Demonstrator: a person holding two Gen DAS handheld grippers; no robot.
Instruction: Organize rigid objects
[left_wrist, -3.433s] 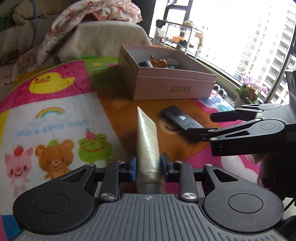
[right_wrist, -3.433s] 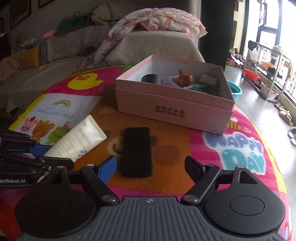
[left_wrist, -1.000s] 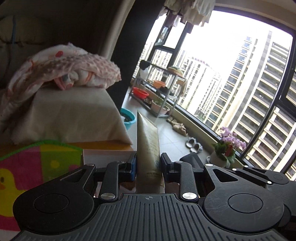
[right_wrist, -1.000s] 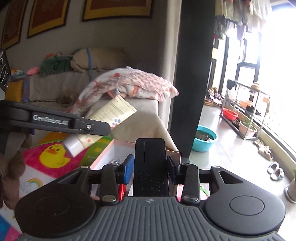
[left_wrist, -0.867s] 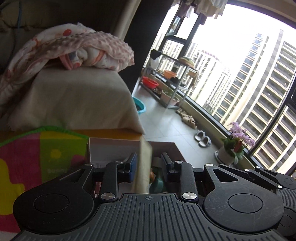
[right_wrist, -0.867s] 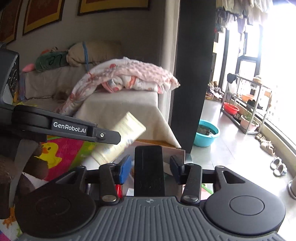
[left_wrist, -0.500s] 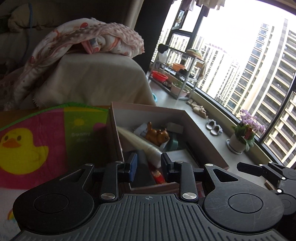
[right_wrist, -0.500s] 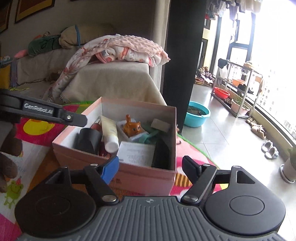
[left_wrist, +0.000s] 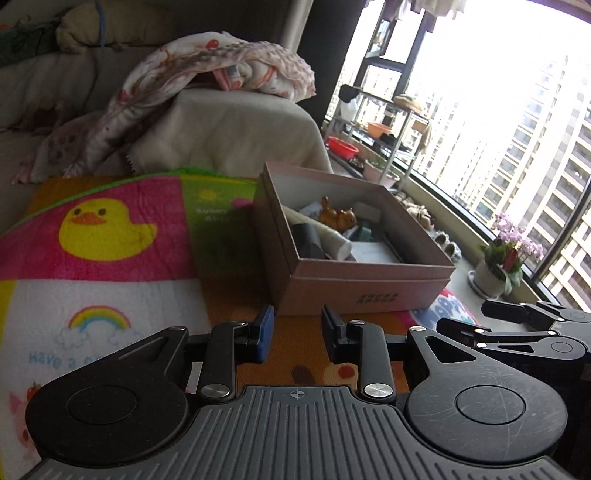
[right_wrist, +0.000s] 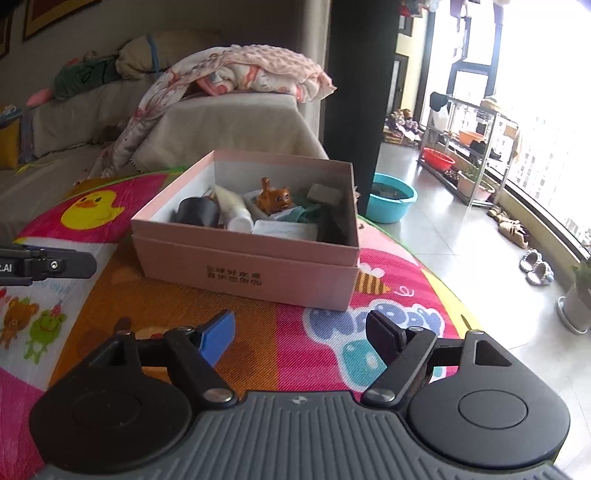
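Pink cardboard box (right_wrist: 255, 266) sits at the centre of the right wrist view, lid off, its straight walls square-cornered and matte; open mat lies bare on every side of it. From left to right inside: a dark rounded object (right_wrist: 197, 211), a cream tube (right_wrist: 232, 206) lying with its white cap toward the near wall, an orange cat figurine (right_wrist: 273, 197), and a black remote (right_wrist: 332, 225) leaning against the right wall. The play mat (right_wrist: 306, 332) beneath is fuzzy and bright — a yellow duck (right_wrist: 92, 210) at upper left, cartoon lettering at lower right.

At the far left edge of that view the left gripper (left_wrist: 295, 332) shows as a black bar; in its own view its jaws stand narrowly parted with nothing between them, low over the mat just before the box's near corner. The right gripper (right_wrist: 301, 332) has just been opening and its jaws gape wide, empty, apart from the box.

Behind stands a covered sofa (right_wrist: 229, 122) with a rumpled pink blanket (right_wrist: 258, 70); to the right, a teal basin (right_wrist: 391, 197) on the floor, a wire shelf (right_wrist: 469, 147) and slippers (right_wrist: 535, 269) by the window — all well away from the box.
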